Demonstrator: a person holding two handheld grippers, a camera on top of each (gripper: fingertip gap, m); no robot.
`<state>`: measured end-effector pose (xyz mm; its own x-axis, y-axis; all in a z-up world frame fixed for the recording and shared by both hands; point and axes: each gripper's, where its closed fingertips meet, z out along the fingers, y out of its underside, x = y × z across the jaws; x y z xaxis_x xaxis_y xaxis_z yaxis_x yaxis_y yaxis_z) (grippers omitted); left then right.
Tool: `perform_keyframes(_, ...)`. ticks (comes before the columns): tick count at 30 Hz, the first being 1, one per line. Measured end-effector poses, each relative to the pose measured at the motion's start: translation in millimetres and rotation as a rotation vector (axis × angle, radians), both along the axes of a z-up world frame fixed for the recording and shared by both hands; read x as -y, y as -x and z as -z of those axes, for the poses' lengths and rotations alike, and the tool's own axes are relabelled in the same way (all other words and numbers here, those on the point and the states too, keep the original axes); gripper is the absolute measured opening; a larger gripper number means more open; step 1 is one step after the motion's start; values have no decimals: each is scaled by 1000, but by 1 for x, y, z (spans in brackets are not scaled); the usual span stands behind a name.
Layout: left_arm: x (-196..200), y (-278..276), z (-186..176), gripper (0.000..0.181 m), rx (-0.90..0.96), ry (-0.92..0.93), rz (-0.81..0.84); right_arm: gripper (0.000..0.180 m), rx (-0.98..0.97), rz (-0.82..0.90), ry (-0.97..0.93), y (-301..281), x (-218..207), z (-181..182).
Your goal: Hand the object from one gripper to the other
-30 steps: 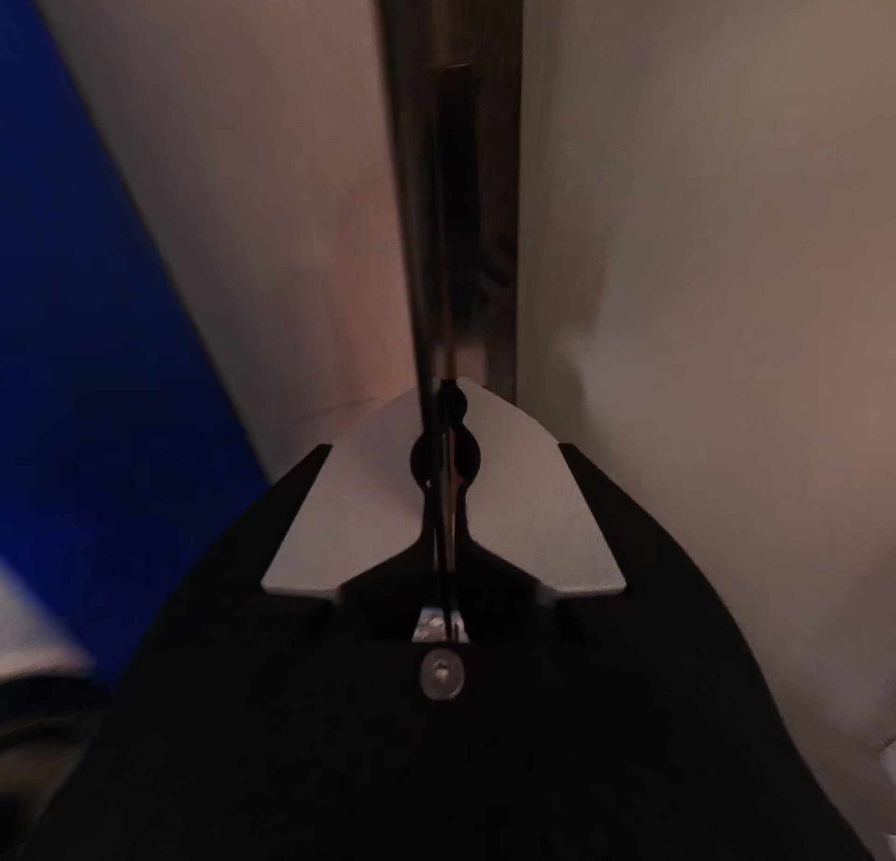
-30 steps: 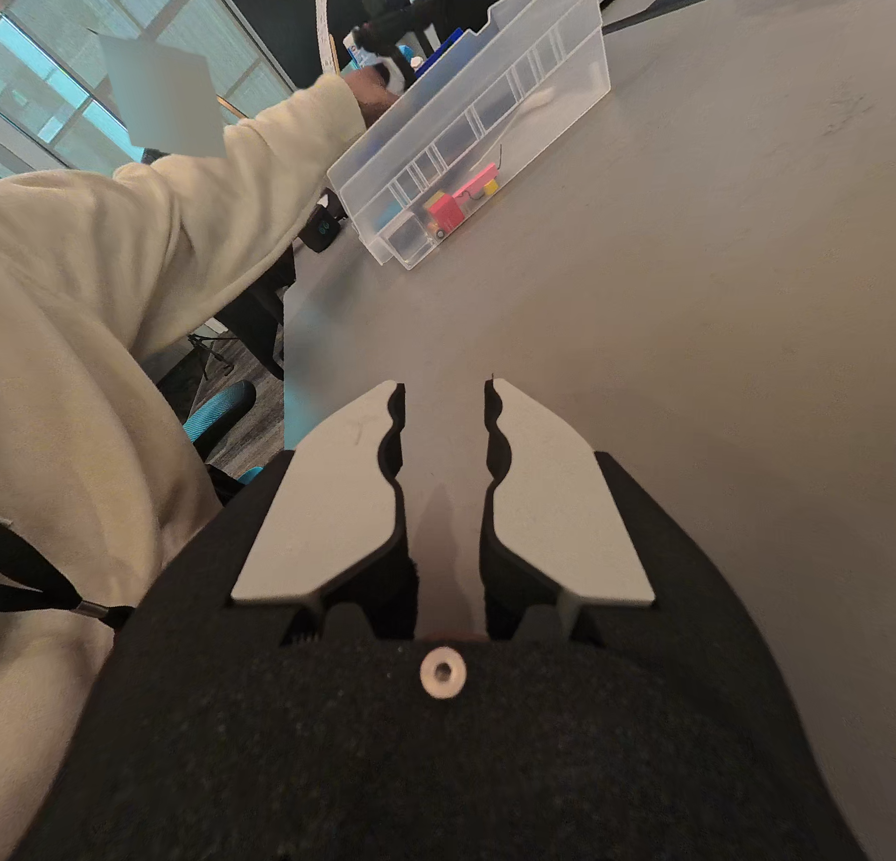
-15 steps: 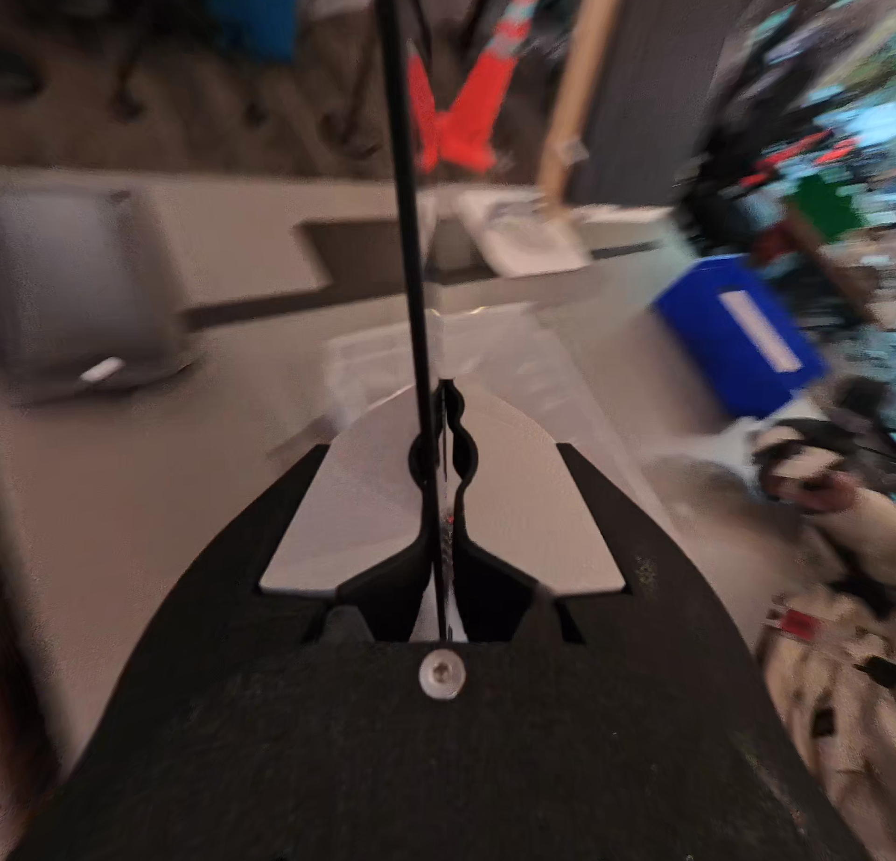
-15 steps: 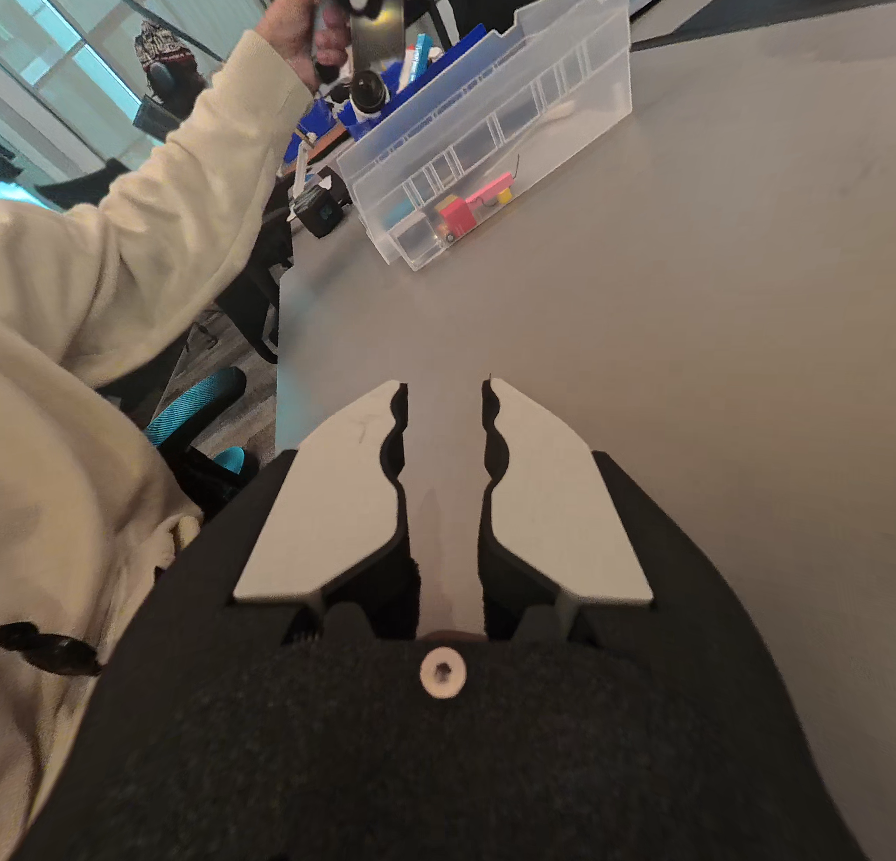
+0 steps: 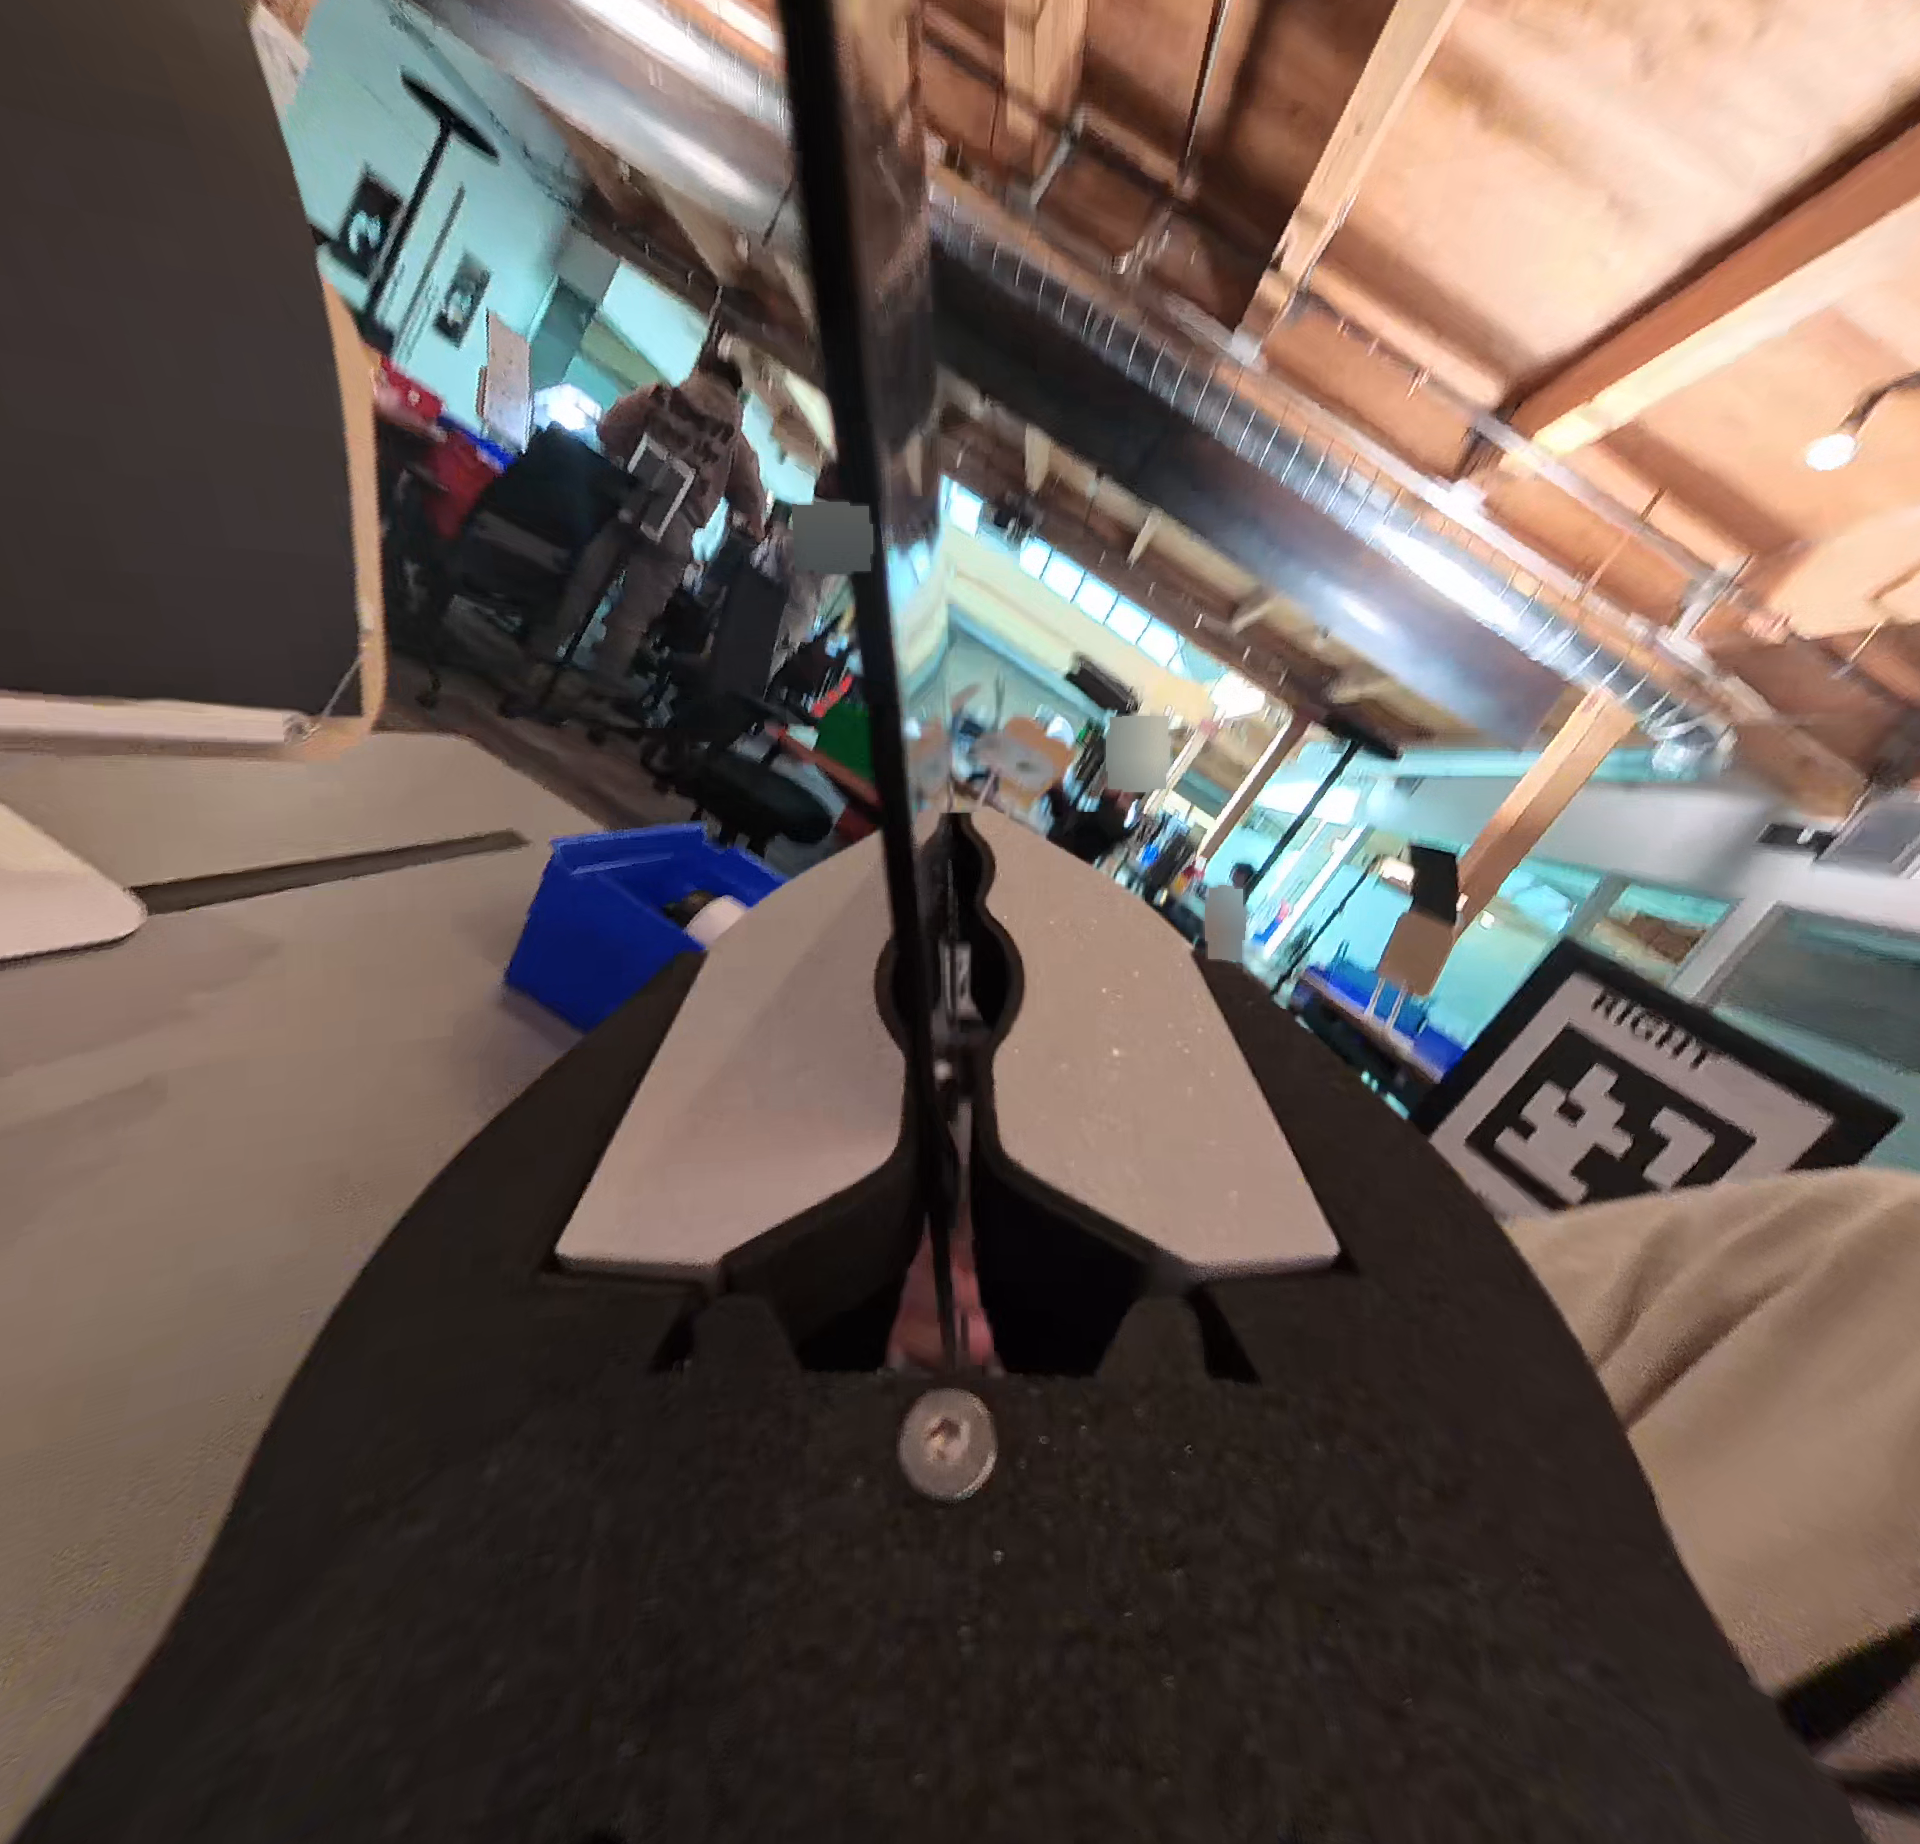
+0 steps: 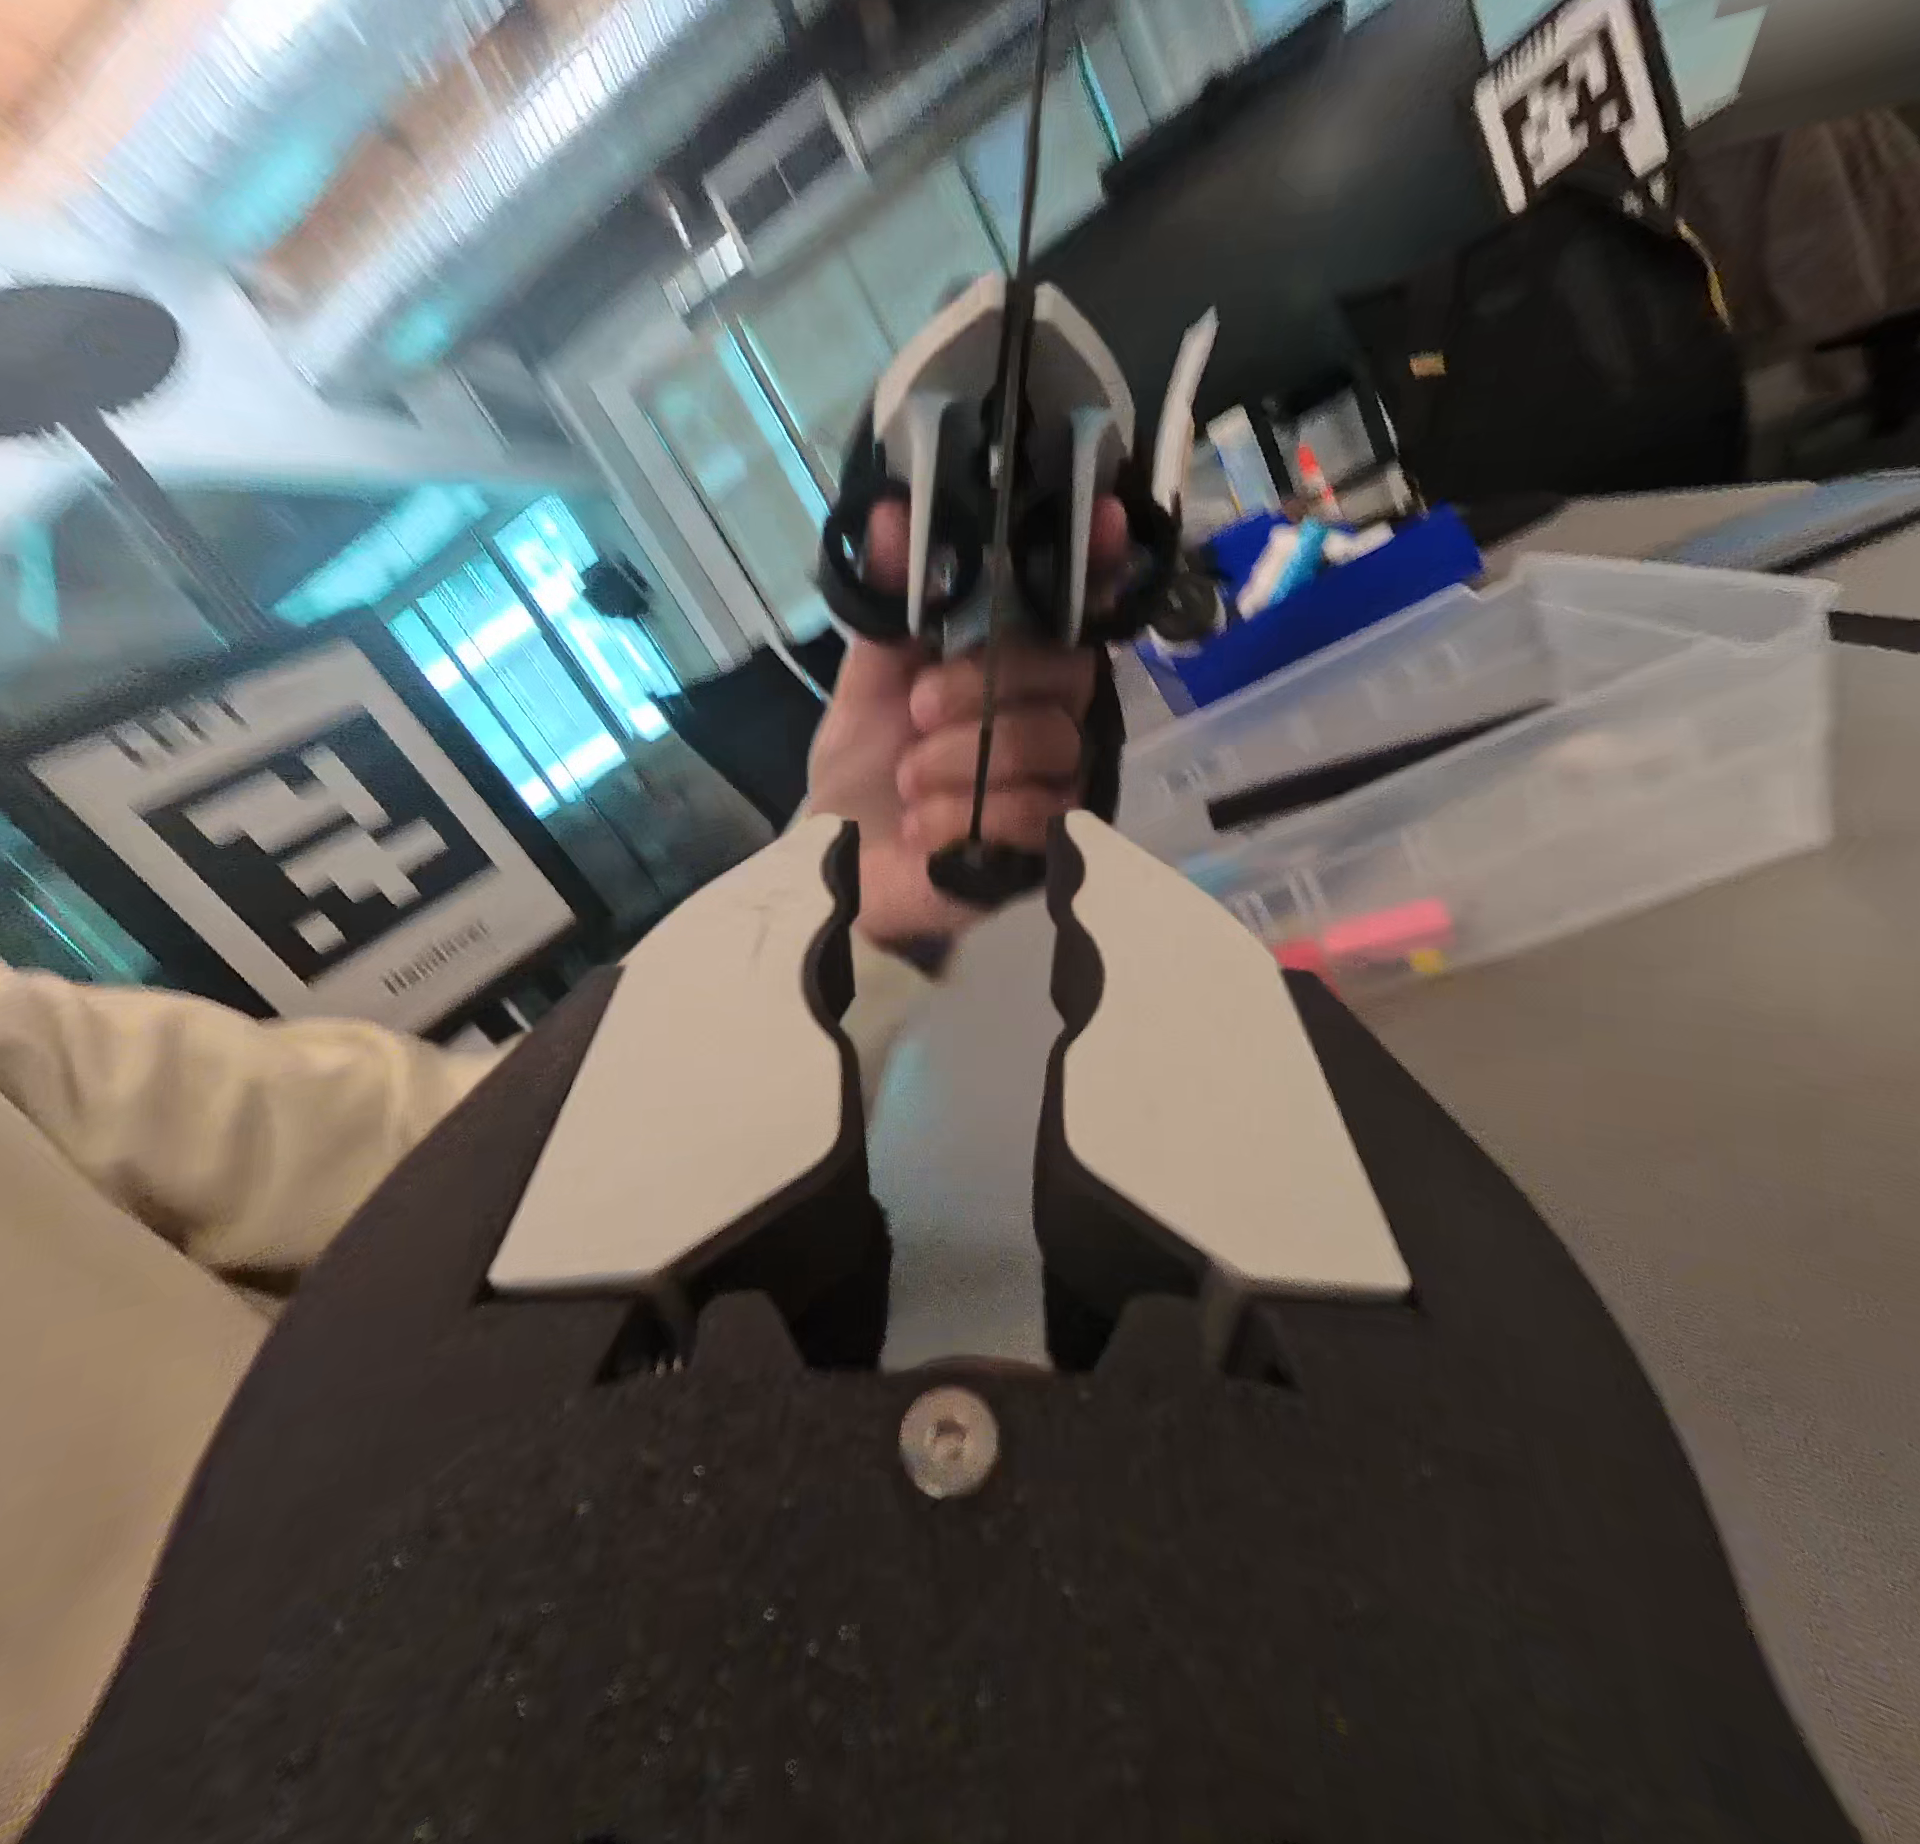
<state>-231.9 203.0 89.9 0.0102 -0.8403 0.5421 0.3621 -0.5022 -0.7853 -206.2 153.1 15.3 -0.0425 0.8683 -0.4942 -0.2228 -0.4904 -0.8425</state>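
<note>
My left gripper [image 5: 951, 830] is shut on a thin flat black object [image 5: 831, 267], seen edge-on, glossy on its right face, which runs up out of the frame. In the right wrist view the left gripper [image 6: 997, 444] is held up in a hand and faces my camera, with the object [image 6: 1023, 132] showing as a thin dark line through its jaws. The object's lower end lies just ahead of my right gripper [image 6: 951, 838], in line with the gap between its fingertips. The right gripper is open and empty.
A grey table [image 6: 1662, 1119] lies below. A clear plastic organiser box [image 6: 1507, 714] with small coloured pieces stands to the right, with a blue bin [image 6: 1340, 589] behind it; the bin also shows in the left wrist view [image 5: 603, 921]. Black-and-white marker boards [image 6: 301, 838] stand nearby. A cream sleeve [image 5: 1745, 1327] is close. There is about 10 centimeters between the tips of the two grippers.
The left gripper has swung up from the table with the object and now faces the right gripper. The right gripper has lifted and turned toward it, still open.
</note>
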Motion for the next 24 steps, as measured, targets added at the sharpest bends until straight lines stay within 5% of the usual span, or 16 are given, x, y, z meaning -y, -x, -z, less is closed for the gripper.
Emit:
perform_keyframes(5, 8, -30, 6, 1, 163, 38, -65, 41, -343, 117, 140, -2, -2, 1)
perform_keyframes(7, 7, -39, 12, 1, 181, 51, -102, 14, -428, 157, 148, -10, -4, -1)
perform_keyframes(14, 4, -49, 23, 5, 125, 65, -85, 2, -425, 220, 141, -32, -10, 5)
perform_keyframes(17, 2, -49, 42, 50, -18, 124, -61, 2, -417, 249, 134, -50, -18, 1)
perform_keyframes(24, 7, 1, 68, 55, -484, -35, -61, 2, -170, 301, 22, -96, -36, -10)
